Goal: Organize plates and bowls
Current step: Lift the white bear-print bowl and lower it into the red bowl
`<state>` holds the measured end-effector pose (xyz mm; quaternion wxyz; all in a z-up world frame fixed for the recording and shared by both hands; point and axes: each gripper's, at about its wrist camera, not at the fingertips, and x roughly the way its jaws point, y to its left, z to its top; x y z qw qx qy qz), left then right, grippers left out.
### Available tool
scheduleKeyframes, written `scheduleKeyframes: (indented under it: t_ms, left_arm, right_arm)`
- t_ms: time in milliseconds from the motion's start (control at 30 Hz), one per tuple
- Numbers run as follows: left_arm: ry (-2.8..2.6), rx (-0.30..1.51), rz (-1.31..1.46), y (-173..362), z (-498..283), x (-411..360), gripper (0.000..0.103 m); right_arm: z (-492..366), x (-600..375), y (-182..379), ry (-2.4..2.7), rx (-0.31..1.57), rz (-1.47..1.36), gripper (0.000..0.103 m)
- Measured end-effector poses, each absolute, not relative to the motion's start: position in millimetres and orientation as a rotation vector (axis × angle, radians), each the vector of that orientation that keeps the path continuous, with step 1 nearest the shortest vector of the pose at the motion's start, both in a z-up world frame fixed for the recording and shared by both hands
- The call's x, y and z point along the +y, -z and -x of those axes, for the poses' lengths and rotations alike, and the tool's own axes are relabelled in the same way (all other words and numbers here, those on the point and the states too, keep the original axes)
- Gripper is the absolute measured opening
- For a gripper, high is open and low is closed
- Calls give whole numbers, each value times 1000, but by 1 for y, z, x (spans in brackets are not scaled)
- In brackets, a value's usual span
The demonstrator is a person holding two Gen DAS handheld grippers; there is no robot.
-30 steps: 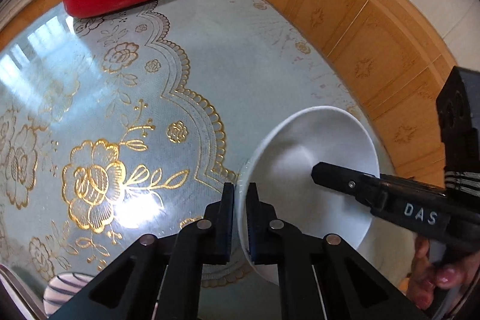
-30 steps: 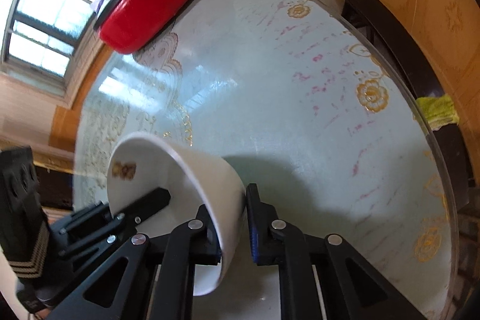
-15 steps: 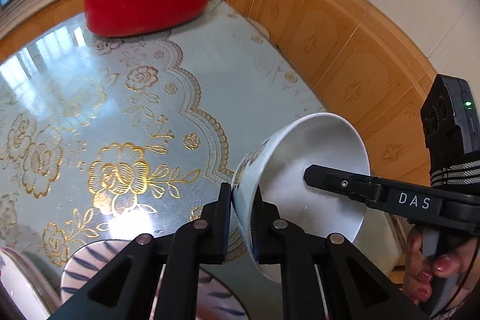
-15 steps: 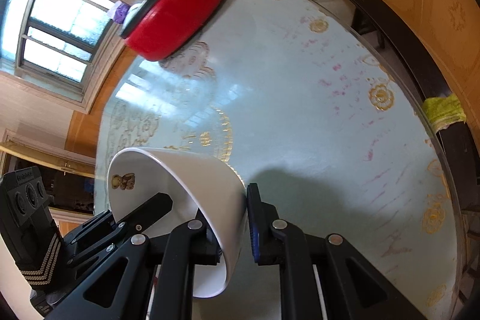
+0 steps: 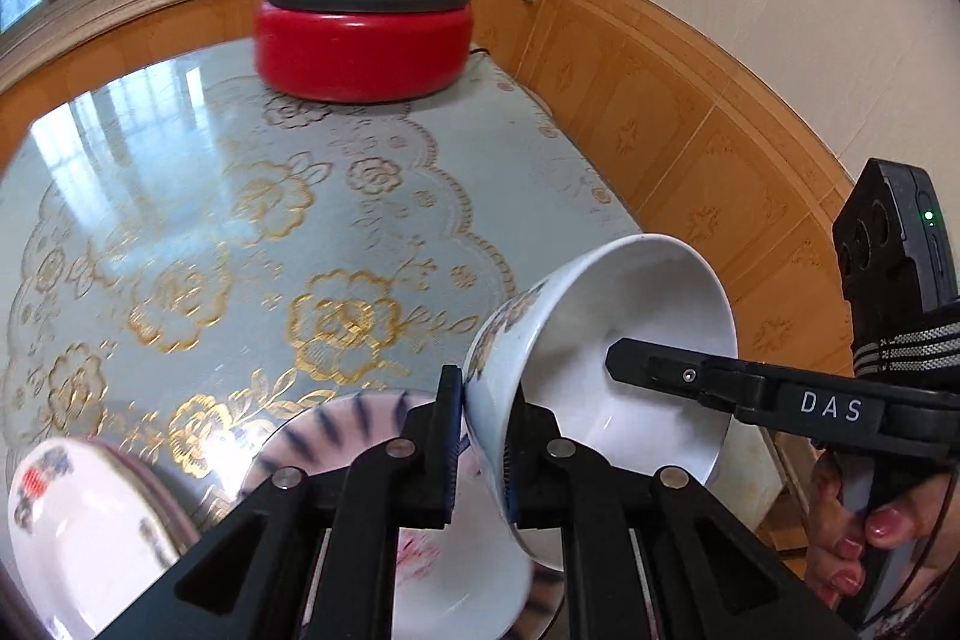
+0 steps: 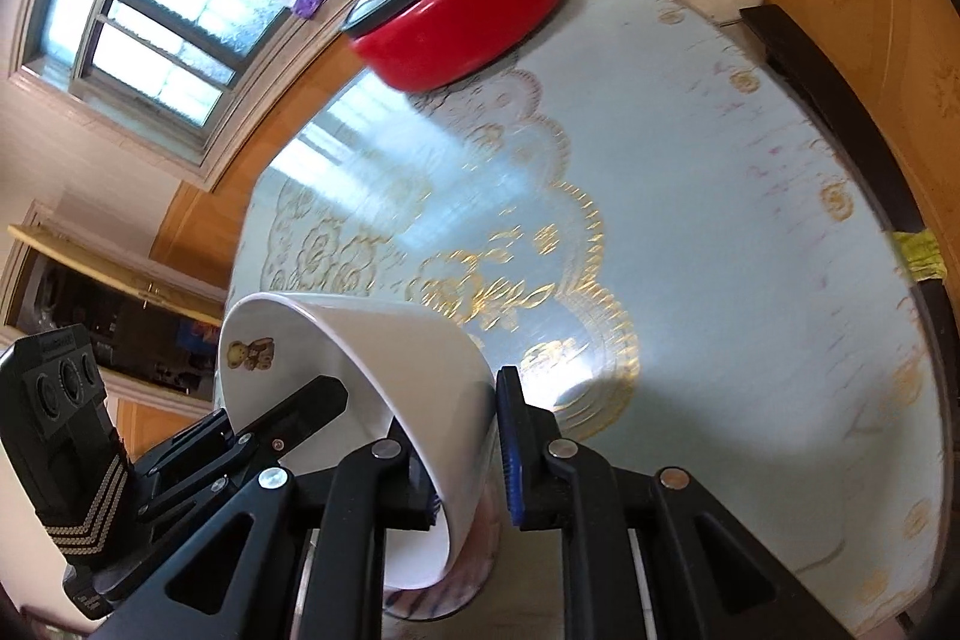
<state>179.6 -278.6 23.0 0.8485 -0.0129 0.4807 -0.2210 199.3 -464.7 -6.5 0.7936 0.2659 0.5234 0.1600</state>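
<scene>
Left of the white bowl (image 5: pixel 600 340) lay a patterned plate (image 5: pixel 72 520), then a blue-striped plate (image 5: pixel 336 430) just beneath it. The left gripper (image 5: pixel 483 436) clenched the bowl's near wall, holding it tilted above the table (image 5: pixel 240 220). The right gripper (image 6: pixel 462 448) pinched its opposite wall.

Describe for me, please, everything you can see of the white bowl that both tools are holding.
The white bowl looks like glazed ceramic: a plain glossy inside with a small bear print near the rim, and a floral pattern outside. It appears empty. It is held tilted on its side, above the table and over a blue-striped plate. The left tool pinches its wall at one side of the rim, the right tool at the opposite side, each with one finger inside the bowl.
</scene>
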Motion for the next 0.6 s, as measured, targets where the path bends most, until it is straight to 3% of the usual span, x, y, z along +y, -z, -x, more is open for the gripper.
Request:
scheduleKeyframes:
  t_ms: [600]
  left_arm:
    - [480,1086,60,8,-145,-201,11]
  right_arm:
    - [-165,-393,27,-299,1236,-565,15]
